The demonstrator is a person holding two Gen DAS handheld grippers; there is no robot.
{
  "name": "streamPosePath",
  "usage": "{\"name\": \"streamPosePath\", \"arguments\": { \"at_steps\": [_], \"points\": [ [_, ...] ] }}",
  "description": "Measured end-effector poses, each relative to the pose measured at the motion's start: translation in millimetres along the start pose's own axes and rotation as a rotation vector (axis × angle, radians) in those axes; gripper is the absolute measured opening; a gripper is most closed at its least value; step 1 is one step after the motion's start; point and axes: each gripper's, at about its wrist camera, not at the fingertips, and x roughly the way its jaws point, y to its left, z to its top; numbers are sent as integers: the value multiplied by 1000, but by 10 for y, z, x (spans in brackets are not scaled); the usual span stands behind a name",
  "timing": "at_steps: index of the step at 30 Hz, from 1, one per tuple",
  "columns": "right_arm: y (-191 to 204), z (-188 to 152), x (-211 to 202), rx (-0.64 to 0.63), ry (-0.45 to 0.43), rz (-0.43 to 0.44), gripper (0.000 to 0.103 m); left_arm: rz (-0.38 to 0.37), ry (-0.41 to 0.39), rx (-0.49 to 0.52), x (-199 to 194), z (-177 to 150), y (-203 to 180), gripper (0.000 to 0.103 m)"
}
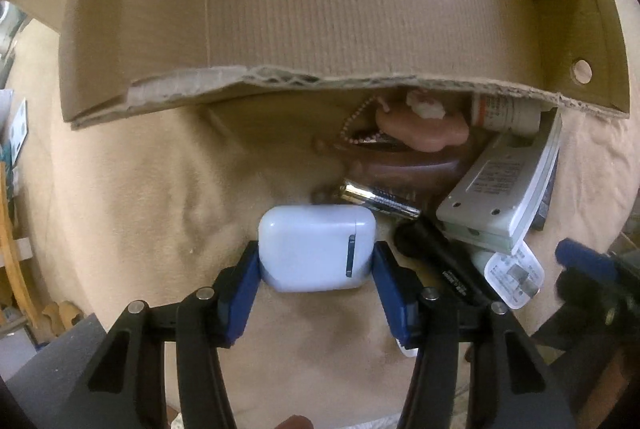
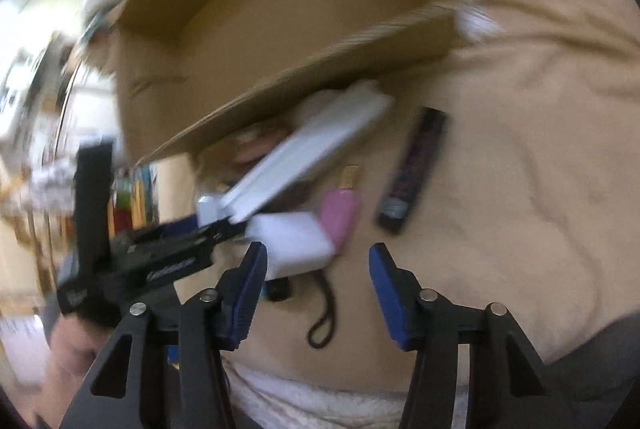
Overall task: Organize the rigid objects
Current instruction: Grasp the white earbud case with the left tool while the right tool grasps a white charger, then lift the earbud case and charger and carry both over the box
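The white earbud case [image 1: 317, 253] sits between the blue pads of the left gripper [image 1: 316, 269], both pads pressed against its short sides, so the gripper is pinching it. The case lies flat on the tan cloth [image 1: 140, 189], its hinge bar toward the right pad and its rounded top edge away from the camera.

The right gripper [image 2: 318, 285] is spread, nothing between its pads. Just ahead of its left finger lies a white block [image 2: 294, 243], with a pink stick [image 2: 340, 219] leaning against it and a black loop of cord [image 2: 322, 325] below. This view is blurred.

A cardboard box [image 1: 320, 9] stands behind the pile, with a torn front flap hanging over the cloth. What is inside the box cannot be told. Under the flap lie a bead chain [image 1: 356, 121], a pink lump [image 1: 420, 133] and a white tube [image 1: 504, 109].

Beside the case, a battery [image 1: 380, 201] lies slanted, its long axis running from upper left to lower right. A white remote [image 1: 496, 185] leans diagonally toward the flap. A black bar [image 2: 412, 169] lies apart on the cloth, its long axis nearly upright in the right view.
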Motion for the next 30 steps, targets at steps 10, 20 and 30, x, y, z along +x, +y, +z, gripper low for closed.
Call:
{"name": "streamPosePath", "arguments": {
  "at_steps": [10,20,30],
  "points": [
    [500,6,403,-250,24,-181,55,8,-48,-93,-81,-168,259,51],
    [314,20,103,-212,-101,-239,38,15,-69,-114,-248,-336,180,51],
    [212,41,243,-180,-42,-231,38,7,-73,-116,-493,-205,231,51]
  ]
}}
